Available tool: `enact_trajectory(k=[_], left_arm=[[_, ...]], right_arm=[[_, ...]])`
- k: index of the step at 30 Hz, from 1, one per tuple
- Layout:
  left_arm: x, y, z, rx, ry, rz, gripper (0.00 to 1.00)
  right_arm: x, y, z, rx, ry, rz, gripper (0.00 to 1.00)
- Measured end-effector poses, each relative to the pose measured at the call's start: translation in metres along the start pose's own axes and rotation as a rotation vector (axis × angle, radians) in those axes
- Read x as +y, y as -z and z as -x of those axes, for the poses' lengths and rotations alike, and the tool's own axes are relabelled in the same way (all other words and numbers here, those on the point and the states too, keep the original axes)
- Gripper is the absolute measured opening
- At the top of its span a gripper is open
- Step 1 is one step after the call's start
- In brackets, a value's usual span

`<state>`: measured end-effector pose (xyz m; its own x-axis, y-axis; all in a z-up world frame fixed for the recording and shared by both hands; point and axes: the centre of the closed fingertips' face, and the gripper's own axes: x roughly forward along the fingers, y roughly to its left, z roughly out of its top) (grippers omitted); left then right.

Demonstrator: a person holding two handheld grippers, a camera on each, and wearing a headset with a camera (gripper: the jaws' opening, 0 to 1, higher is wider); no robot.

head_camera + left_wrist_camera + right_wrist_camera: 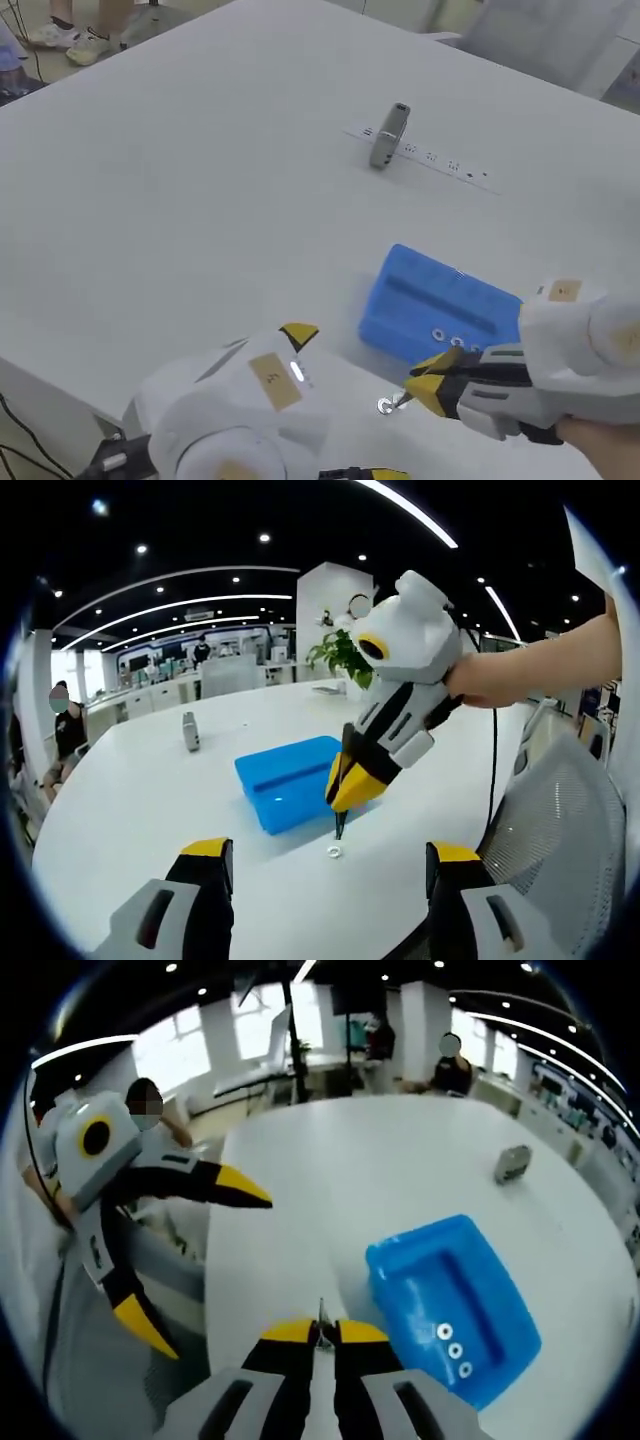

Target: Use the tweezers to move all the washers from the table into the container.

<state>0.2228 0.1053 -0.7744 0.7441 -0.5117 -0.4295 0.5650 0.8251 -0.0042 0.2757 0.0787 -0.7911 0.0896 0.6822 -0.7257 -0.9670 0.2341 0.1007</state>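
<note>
as our right gripper (pixel 322 1335) pinches the tweezers (pixel 400 400) at 1 washer (pixel 386 406) on the table (pixel 200 200), left gripper (pixel 328 855) fingers (pixel 208 852) spread, we judge a careful nip comes next.

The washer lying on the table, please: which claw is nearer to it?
Right. The right claw holds tweezers tipped almost at the washer; the left claw, open, sits farther back.
</note>
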Motion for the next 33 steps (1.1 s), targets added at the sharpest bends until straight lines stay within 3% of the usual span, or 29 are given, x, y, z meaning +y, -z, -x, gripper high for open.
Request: enact_trajectory(k=[4, 8, 16, 18, 20, 25, 33], left_arm=[[0.0, 0.0, 0.0, 0.0, -0.001, -0.001, 0.8], [0.001, 0.0, 0.0, 0.001, -0.004, 0.003, 0.8], [0.0, 0.0, 0.0, 0.002, -0.002, -0.001, 0.79], [0.0, 0.001, 0.0, 0.003, 0.001, 0.0, 0.79], [-0.001, 0.001, 0.0, 0.004, 0.004, -0.003, 0.79], [-0.001, 0.002, 0.0, 0.009, 0.007, -0.002, 0.79], [-0.003, 0.001, -0.001, 0.008, 0.014, 0.0, 0.8]], right_arm=[[-0.006, -0.029, 0.014, -0.107, 0.0, -0.073, 0.03], [-0.018, -0.046, 0.026, -0.191, 0.002, -0.169, 0.03], [-0.054, -0.05, 0.031, -0.211, 0.079, -0.224, 0.03], [-0.066, -0.045, 0.028, -0.174, 0.136, -0.23, 0.03], [-0.079, -0.034, 0.022, -0.105, 0.19, -0.204, 0.03], [-0.087, -0.028, 0.0, -0.075, 0.165, -0.225, 0.03], [-0.1, -0.013, -0.017, -0.009, 0.162, -0.216, 0.03]])
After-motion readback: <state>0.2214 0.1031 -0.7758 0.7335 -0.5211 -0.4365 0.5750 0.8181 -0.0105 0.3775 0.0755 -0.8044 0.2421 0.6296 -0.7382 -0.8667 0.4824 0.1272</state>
